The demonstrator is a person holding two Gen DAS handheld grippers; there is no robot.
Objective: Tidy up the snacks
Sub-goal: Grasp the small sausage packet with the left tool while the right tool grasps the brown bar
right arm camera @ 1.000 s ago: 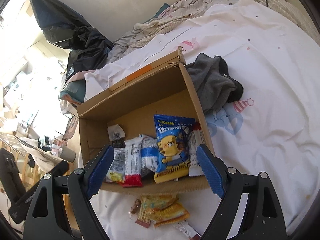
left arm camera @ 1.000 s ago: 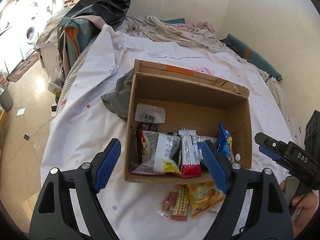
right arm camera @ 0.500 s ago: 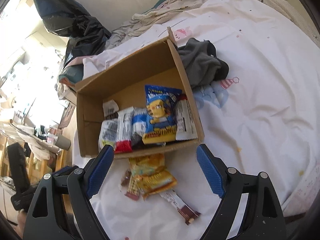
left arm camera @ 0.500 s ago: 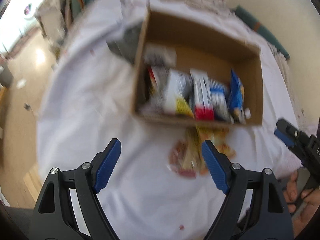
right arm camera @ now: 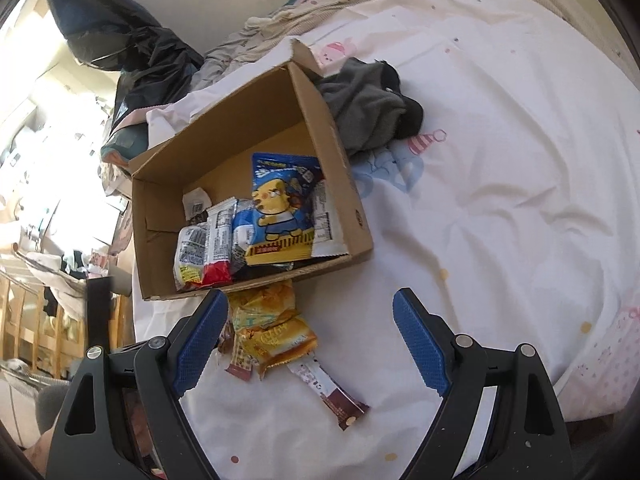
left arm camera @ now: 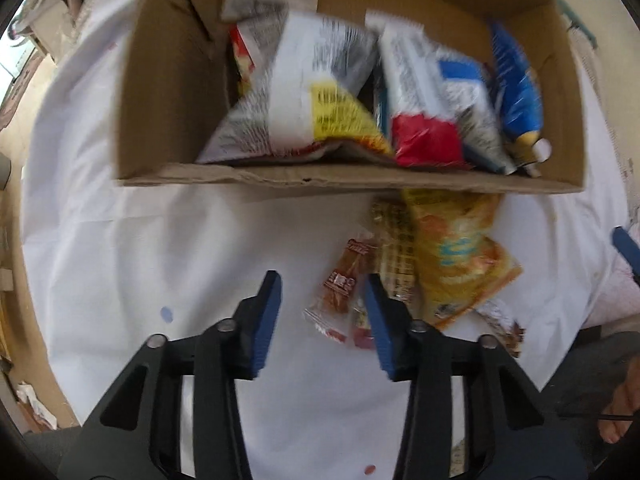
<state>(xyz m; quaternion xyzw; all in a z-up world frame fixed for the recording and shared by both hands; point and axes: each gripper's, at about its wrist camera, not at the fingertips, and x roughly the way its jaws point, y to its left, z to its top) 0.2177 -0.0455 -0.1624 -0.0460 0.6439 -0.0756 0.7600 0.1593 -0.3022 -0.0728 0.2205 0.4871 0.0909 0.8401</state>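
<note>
**Left claw drops toward the loose snacks**

Our left gripper (left arm camera: 322,306) has come down, jaws closing around the small brown packet (left arm camera: 340,284), not yet pinching. Our right gripper (right arm camera: 306,344) hangs wide, empty. At upper centre, the cardboard box (right arm camera: 340,160) holds upright packets; the yellow bag (right arm camera: 276,330) lies outside.

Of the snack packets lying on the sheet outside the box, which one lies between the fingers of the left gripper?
The small clear packet with brown contents. It lies between the closing left gripper fingers; the yellow bags lie to the right.
</note>
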